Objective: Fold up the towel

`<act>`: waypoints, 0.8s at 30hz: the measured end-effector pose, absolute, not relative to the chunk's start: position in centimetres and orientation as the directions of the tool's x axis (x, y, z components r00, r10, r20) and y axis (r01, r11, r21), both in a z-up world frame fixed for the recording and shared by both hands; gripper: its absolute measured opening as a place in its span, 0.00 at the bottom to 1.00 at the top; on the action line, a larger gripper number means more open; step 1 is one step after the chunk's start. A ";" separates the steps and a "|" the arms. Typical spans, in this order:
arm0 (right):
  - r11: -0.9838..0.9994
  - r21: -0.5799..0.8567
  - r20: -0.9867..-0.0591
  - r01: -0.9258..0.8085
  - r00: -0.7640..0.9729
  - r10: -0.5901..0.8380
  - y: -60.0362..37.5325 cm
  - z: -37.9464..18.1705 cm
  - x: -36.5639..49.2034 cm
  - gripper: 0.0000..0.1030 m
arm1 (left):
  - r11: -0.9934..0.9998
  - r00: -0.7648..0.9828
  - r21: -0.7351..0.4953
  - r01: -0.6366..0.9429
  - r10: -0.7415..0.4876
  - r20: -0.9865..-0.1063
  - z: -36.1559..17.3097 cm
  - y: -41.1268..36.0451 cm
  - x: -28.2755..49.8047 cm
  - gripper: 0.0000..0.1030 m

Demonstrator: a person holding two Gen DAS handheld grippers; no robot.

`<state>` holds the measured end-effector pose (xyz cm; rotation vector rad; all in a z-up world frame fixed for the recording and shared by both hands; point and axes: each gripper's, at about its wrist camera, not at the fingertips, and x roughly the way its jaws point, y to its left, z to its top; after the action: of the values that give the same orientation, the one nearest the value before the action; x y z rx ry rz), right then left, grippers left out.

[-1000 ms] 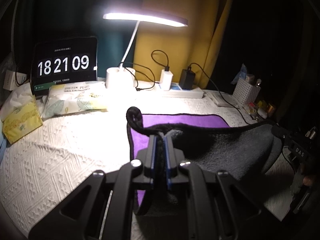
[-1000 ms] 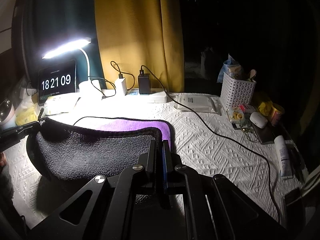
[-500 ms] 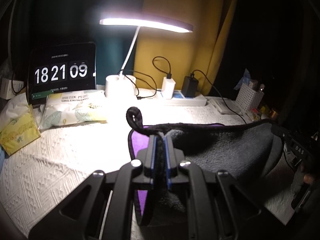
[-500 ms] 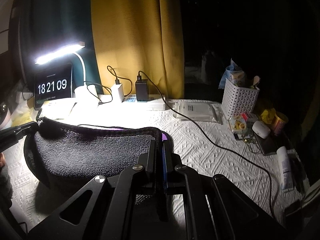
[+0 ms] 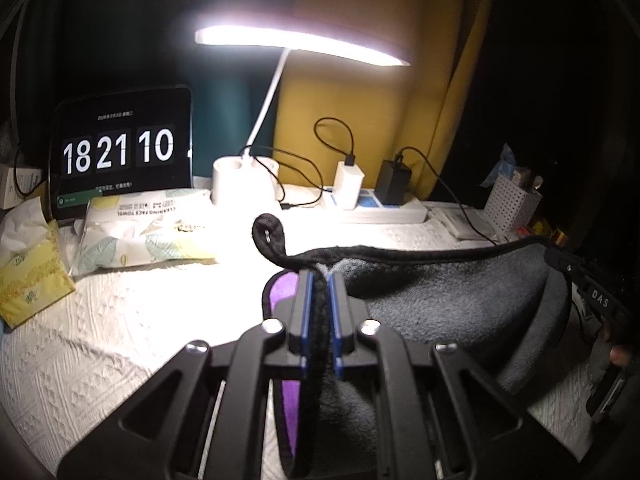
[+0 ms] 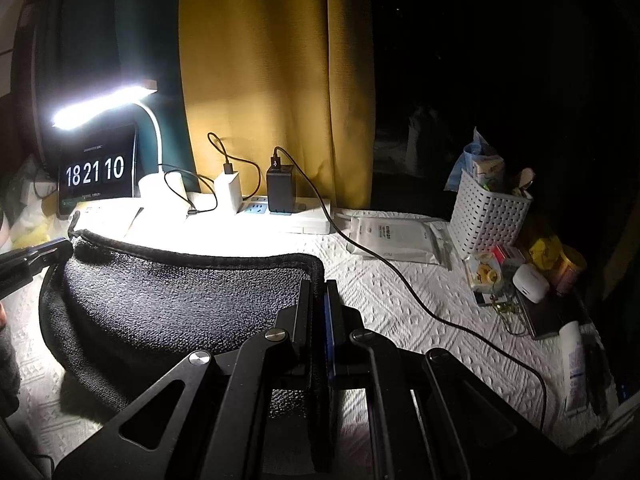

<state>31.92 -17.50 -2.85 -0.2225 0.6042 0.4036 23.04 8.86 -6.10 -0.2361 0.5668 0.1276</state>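
Black-bound terry cloth fills the near view: the towel (image 5: 448,300), grey and fuzzy on the side facing both cameras, purple on the other, hangs lifted above the tablecloth (image 5: 120,320) between the two grippers. The left gripper (image 5: 319,280) has its blue-padded jaws pinched tight on one top corner, where a looped tag curls upward; the right gripper (image 6: 318,286) is likewise clamped on the opposite top corner, both tools pointing forward and level toward the desk lamp (image 5: 296,44). Compared with a second ago, the raised edge has travelled farther toward the lamp, so the purple face once spread open beyond the hem is now almost wholly covered, and only a sliver shows beside the left jaws. The cloth under the towel is white with an embossed diamond weave. Nearer the lamp lie a soft tissue pack (image 5: 140,232) and a white power strip (image 6: 288,216); left of the lamp's base the clock screen (image 5: 120,152) now reads 18 21 10.
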 end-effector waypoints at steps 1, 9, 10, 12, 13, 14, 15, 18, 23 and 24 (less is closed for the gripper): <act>0.899 -0.086 -0.591 -0.430 0.748 0.301 -17.4 -2.9 32.3 0.05 | 0.966 0.836 -0.183 -0.184 0.056 -0.545 -6.1 8.9 23.3 0.08; 0.896 -0.112 -0.592 -0.430 0.753 0.287 -16.6 -3.6 34.1 0.05 | 0.967 0.833 -0.174 -0.189 0.064 -0.550 -6.3 9.4 25.0 0.08; 0.895 -0.116 -0.593 -0.431 0.753 0.286 -16.4 -3.8 34.4 0.05 | 0.966 0.832 -0.173 -0.190 0.065 -0.551 -6.4 9.6 25.2 0.08; 0.893 -0.129 -0.591 -0.431 0.757 0.280 -16.2 -4.0 34.8 0.05 | 0.967 0.830 -0.168 -0.193 0.069 -0.554 -6.6 9.7 25.7 0.08; 0.891 -0.144 -0.586 -0.430 0.763 0.273 -16.0 -4.3 35.0 0.05 | 0.967 0.828 -0.163 -0.193 0.071 -0.557 -6.8 9.8 26.0 0.08; 0.889 -0.157 -0.583 -0.431 0.767 0.269 -15.8 -4.6 35.3 0.05 | 0.969 0.825 -0.155 -0.193 0.075 -0.561 -7.0 9.9 26.4 0.08; 0.888 -0.164 -0.587 -0.430 0.766 0.263 -15.7 -4.9 35.5 0.05 | 0.970 0.820 -0.148 -0.192 0.076 -0.568 -7.3 9.9 26.8 0.08; 0.887 -0.173 -0.605 -0.428 0.757 0.247 -15.4 -6.0 36.6 0.05 | 0.972 0.806 -0.138 -0.188 0.072 -0.588 -8.1 10.1 28.0 0.08; 0.885 -0.193 -0.624 -0.423 0.749 0.222 -15.0 -7.6 37.9 0.05 | 0.974 0.789 -0.122 -0.190 0.078 -0.610 -9.2 10.2 29.6 0.08; 0.884 -0.200 -0.625 -0.423 0.750 0.217 -14.9 -7.8 38.1 0.05 | 0.974 0.786 -0.118 -0.191 0.080 -0.612 -9.4 10.1 29.8 0.08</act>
<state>38.07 -14.91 -7.77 -0.3428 0.6334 0.3571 29.81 10.14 -9.38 -0.1778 0.6503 0.1473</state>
